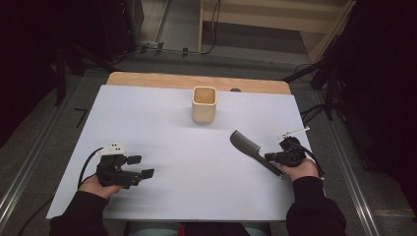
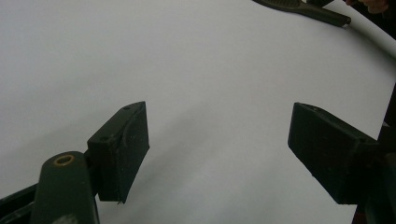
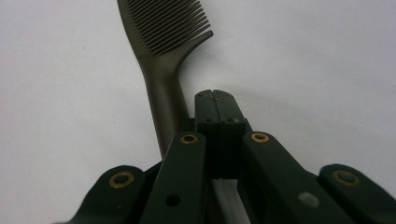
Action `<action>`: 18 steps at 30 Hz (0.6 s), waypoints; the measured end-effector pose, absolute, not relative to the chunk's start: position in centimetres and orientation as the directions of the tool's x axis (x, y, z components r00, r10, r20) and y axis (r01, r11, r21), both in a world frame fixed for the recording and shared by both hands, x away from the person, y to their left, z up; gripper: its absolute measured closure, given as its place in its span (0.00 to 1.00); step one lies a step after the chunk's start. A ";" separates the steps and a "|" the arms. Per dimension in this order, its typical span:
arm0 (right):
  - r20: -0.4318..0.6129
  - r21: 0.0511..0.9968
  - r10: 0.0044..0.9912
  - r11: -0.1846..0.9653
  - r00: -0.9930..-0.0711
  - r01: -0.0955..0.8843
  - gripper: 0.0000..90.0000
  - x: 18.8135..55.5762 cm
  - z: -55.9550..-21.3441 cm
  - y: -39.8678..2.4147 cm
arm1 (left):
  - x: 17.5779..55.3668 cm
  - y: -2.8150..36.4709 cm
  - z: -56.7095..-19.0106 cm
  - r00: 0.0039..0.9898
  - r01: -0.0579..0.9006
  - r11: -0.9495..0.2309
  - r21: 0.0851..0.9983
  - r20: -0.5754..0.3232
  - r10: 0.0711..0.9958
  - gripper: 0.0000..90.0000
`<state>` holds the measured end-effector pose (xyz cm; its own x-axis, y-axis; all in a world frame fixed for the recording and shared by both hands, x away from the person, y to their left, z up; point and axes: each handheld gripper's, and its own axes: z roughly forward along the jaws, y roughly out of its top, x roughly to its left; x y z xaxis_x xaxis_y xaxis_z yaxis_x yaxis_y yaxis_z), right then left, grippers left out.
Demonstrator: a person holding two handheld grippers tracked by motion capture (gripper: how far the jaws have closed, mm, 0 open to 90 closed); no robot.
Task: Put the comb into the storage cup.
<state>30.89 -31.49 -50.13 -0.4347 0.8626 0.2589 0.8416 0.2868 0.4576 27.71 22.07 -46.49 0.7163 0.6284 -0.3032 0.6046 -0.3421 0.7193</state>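
Jaws of the right gripper are pressed flat together with nothing between them. In the right gripper view the closed tips sit just beside the handle of a dark grey plastic comb, on the handle's right, with the handle running down past and under the gripper's linkage. They look to touch or nearly touch it; I cannot tell which.

From the high view, the comb lies flat on the white table sheet. Taking the comb as the landmark: its long axis runs on a diagonal, the toothed head at the far, inner end and the handle at the near, outer end. The right gripper rests at the handle end, held by the person's right hand. A cream square cup stands upright beyond the toothed head, well apart from it, open mouth up.

Well away from the comb, on the opposite side of the sheet, sits the left gripper. Its jaws stand wide apart and empty over bare sheet. In the left gripper view the comb's handle tip shows far off at the top edge.

My judgement: the right hand is much the nearer, and any pick-up turns on opening those jaws and straddling the handle across its width.
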 end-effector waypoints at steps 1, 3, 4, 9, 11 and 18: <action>0.259 0.458 0.863 0.287 -0.435 0.842 0.97 30.9 -50.1 -31.5 | 27.7 22.1 -46.5 0.717 0.604 -0.342 0.719 -0.303 0.628 0.24; 0.260 0.459 0.860 0.290 -0.439 0.840 0.97 30.9 -50.1 -31.4 | 27.7 22.1 -46.5 0.716 0.605 -0.342 0.719 -0.303 0.629 0.24; 0.257 0.456 0.861 0.293 -0.439 0.840 0.97 30.8 -50.1 -31.4 | 27.7 22.1 -46.5 0.716 0.605 -0.342 0.719 -0.303 0.629 0.24; 0.262 0.454 0.858 0.294 -0.442 0.841 0.97 30.7 -50.1 -31.4 | 27.7 22.1 -46.5 0.717 0.604 -0.343 0.719 -0.303 0.628 0.24; 0.261 0.455 0.858 0.295 -0.443 0.840 0.97 30.7 -50.1 -31.4 | 27.7 22.1 -46.5 0.717 0.604 -0.343 0.719 -0.303 0.628 0.24; 0.305 0.510 0.858 0.220 -0.414 0.832 0.86 30.7 -49.5 -32.1 | 27.7 22.1 -46.5 0.716 0.605 -0.341 0.720 -0.304 0.628 0.24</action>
